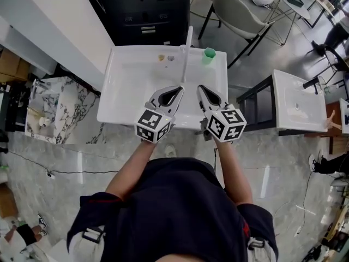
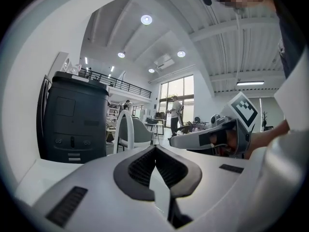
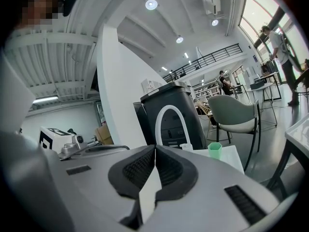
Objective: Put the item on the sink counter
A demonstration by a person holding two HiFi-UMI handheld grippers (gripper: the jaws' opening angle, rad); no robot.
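Observation:
A white sink (image 1: 125, 86) stands in front of me, with a white arched faucet (image 1: 187, 51) at its back. On the back right of the sink's counter stands a green cup (image 1: 209, 54), which also shows in the right gripper view (image 3: 215, 150) beside the faucet (image 3: 166, 112). Two small items (image 1: 166, 58) lie left of the faucet's base. My left gripper (image 1: 180, 89) and right gripper (image 1: 199, 88) hover side by side over the basin's front. Both are shut with nothing between the jaws, as the left (image 2: 155, 149) and right (image 3: 155, 148) gripper views show.
A black cabinet (image 1: 147, 10) stands behind the sink, with a grey chair (image 1: 240, 10) to its right. A dark frame table (image 1: 256, 100) and a second white sink (image 1: 297, 100) stand to the right. A marble-patterned block (image 1: 54, 111) sits at the left.

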